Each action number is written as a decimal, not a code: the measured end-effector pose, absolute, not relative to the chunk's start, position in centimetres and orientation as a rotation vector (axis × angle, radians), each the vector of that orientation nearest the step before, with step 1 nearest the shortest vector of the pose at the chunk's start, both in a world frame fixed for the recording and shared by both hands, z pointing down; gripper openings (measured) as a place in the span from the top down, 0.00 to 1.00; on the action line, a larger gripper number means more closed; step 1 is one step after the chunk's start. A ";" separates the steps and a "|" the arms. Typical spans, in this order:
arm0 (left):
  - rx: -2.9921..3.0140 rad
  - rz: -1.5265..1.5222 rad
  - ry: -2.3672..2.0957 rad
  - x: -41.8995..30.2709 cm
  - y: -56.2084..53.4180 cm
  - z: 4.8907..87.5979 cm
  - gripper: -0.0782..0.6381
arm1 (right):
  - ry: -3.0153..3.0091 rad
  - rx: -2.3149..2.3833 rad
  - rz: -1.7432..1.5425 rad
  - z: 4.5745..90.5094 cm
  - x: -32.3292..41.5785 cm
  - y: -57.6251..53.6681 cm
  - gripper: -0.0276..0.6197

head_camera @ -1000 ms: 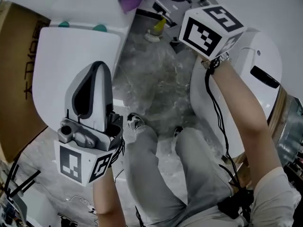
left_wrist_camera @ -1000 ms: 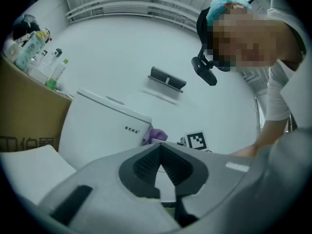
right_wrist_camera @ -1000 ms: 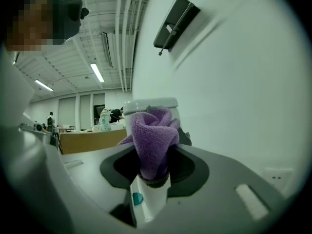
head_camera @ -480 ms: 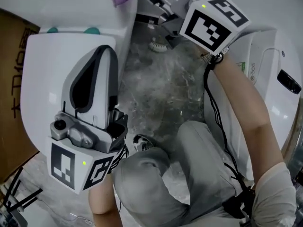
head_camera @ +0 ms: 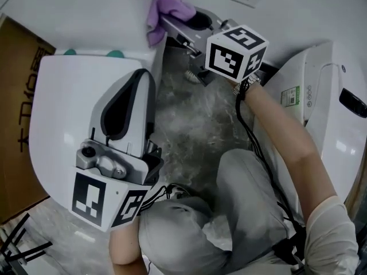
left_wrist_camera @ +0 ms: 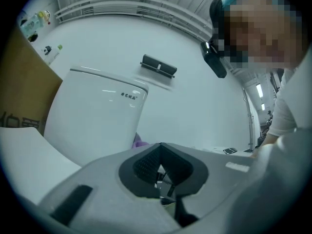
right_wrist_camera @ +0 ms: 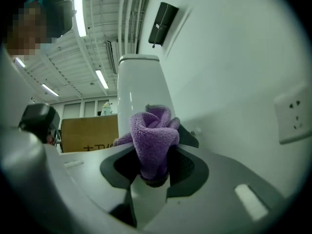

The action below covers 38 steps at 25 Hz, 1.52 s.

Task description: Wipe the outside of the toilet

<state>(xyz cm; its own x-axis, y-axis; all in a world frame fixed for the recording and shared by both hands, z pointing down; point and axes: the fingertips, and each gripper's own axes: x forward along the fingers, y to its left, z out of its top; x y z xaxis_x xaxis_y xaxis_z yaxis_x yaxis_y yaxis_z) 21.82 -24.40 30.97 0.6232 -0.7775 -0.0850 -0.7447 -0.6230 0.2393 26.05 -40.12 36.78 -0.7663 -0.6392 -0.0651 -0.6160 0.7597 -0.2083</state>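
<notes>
2 grippers show: the right gripper (head_camera: 172, 20) clamps a purple cloth (head_camera: 162, 7) by the far right edge of the toilet (head_camera: 57, 107) tank, while the left gripper (head_camera: 137, 79), jaws together and empty, hovers over the lid.

The cloth (right_wrist_camera: 153, 135) is purple with a fluffy nap. The right gripper (right_wrist_camera: 155, 177) and left gripper (left_wrist_camera: 159, 150) are pale grey with black ribbed pads, and each marker cube (head_camera: 235, 53) is patterned in black and white squares. The toilet (head_camera: 63, 113) is glossy white with two teal bumps (head_camera: 114, 54) at its seat. The floor (head_camera: 200, 125) is mottled grey marble, the cardboard box (head_camera: 20, 90) brown with dark print, the wall (head_camera: 86, 10) white, the trousers (head_camera: 252, 211) grey, and a second white toilet (head_camera: 327, 130) bears a green label (head_camera: 291, 94)
</notes>
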 end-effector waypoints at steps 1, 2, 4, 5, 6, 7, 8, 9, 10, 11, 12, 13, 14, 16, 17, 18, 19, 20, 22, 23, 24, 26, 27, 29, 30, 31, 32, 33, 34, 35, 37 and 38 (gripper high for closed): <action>2.659 -0.271 -1.267 21.8 -24.3 31.0 0.88 | 2.837 -1.020 -0.283 38.3 26.1 -40.2 0.74; 2.651 -0.277 -1.270 21.9 -24.3 31.1 0.88 | 2.851 -1.031 -0.303 39.9 26.1 -40.2 0.74; 2.648 -0.277 -1.277 22.3 -24.3 31.3 0.88 | 2.877 -1.055 -0.348 42.9 26.2 -40.2 0.74; 2.659 -0.259 -1.283 22.7 -24.2 31.5 0.88 | 2.890 -1.065 -0.372 44.4 26.2 -40.2 0.74; 2.675 -0.232 -1.289 23.1 -24.1 31.8 0.88 | 2.903 -1.071 -0.396 45.7 26.1 -40.1 0.74; 2.690 -0.203 -1.295 23.5 -24.1 32.1 0.88 | 2.915 -1.076 -0.418 46.9 26.0 -40.1 0.74; 2.698 -0.177 -1.300 23.9 -24.2 32.5 0.88 | 2.929 -1.081 -0.435 48.0 25.9 -40.0 0.74; 2.695 -0.162 -1.307 24.1 -24.4 32.8 0.88 | 2.947 -1.089 -0.446 49.0 25.8 -40.0 0.74; 2.680 -0.157 -1.313 24.3 -24.5 33.2 0.88 | 2.970 -1.099 -0.455 50.0 25.8 -39.9 0.74; 2.660 -0.157 -1.315 24.4 -24.6 33.6 0.88 | 2.994 -1.110 -0.470 51.1 25.8 -39.8 0.74; 2.647 -0.153 -1.315 24.6 -24.6 34.0 0.88 | 3.017 -1.122 -0.494 52.3 25.8 -39.5 0.74; 2.643 -0.139 -1.315 24.8 -24.5 34.2 0.88 | 3.039 -1.134 -0.522 53.4 25.8 -39.3 0.74; 2.646 -0.119 -1.316 24.9 -24.4 34.4 0.88 | 3.061 -1.145 -0.548 54.5 25.7 -39.0 0.74; 2.662 -0.094 -1.321 25.3 -24.1 34.3 0.88 | 3.114 -1.158 -0.575 56.2 25.6 -38.8 0.73; 2.672 -0.088 -1.328 25.4 -24.0 34.1 0.88 | 3.133 -1.156 -0.574 56.4 25.6 -38.8 0.73; 2.681 -0.084 -1.344 25.4 -23.9 33.9 0.88 | 3.138 -1.147 -0.566 56.0 25.7 -38.9 0.74; 2.688 -0.080 -1.365 25.4 -23.8 33.7 0.88 | 3.127 -1.136 -0.547 55.0 26.0 -39.0 0.74; 2.689 -0.077 -1.387 25.2 -23.6 33.7 0.88 | 3.103 -1.127 -0.515 53.6 26.5 -39.2 0.74; 2.673 -0.083 -1.423 24.7 -23.4 33.7 0.88 | 3.042 -1.118 -0.424 49.6 27.7 -39.9 0.74; 2.659 -0.091 -1.436 24.4 -23.4 33.7 0.88 | 3.009 -1.115 -0.374 47.1 28.3 -40.4 0.73; 2.648 -0.099 -1.448 24.1 -23.3 33.7 0.88 | 2.974 -1.111 -0.322 44.5 28.8 -40.9 0.73; 2.649 -0.099 -1.470 23.6 -23.1 33.3 0.88 | 2.905 -1.094 -0.223 38.9 29.4 -41.7 0.73; 2.656 -0.097 -1.478 23.5 -22.9 33.0 0.88 | 2.878 -1.080 -0.176 36.1 29.5 -42.1 0.73; 2.677 -0.088 -1.482 23.5 -22.4 32.7 0.88 | 2.836 -1.050 -0.091 31.0 29.4 -42.4 0.73; 2.691 -0.075 -1.480 23.6 -22.0 32.6 0.88 | 2.822 -1.041 -0.054 28.8 29.2 -42.4 0.73; 2.702 -0.063 -1.477 23.7 -21.7 32.6 0.88 | 2.812 -1.035 -0.024 26.8 29.1 -42.5 0.73; 2.707 -0.058 -1.475 23.6 -21.5 32.5 0.88 | 2.804 -1.030 -0.002 25.2 28.9 -42.6 0.73; 2.705 -0.062 -1.477 23.4 -21.4 32.4 0.88 | 2.798 -1.024 0.013 23.7 28.8 -42.7 0.73; 2.700 -0.071 -1.484 23.1 -21.3 32.2 0.88 | 2.792 -1.017 0.026 22.5 28.6 -42.8 0.73; 2.693 -0.082 -1.496 22.8 -21.2 32.0 0.88 | 2.789 -1.012 0.039 21.6 28.4 -42.8 0.73; 2.678 -0.105 -1.520 22.0 -21.2 31.5 0.88 | 2.789 -1.004 0.057 20.7 27.9 -42.7 0.73; 2.671 -0.117 -1.528 21.7 -21.1 31.4 0.88 | 2.786 -1.000 0.048 21.0 27.7 -42.8 0.73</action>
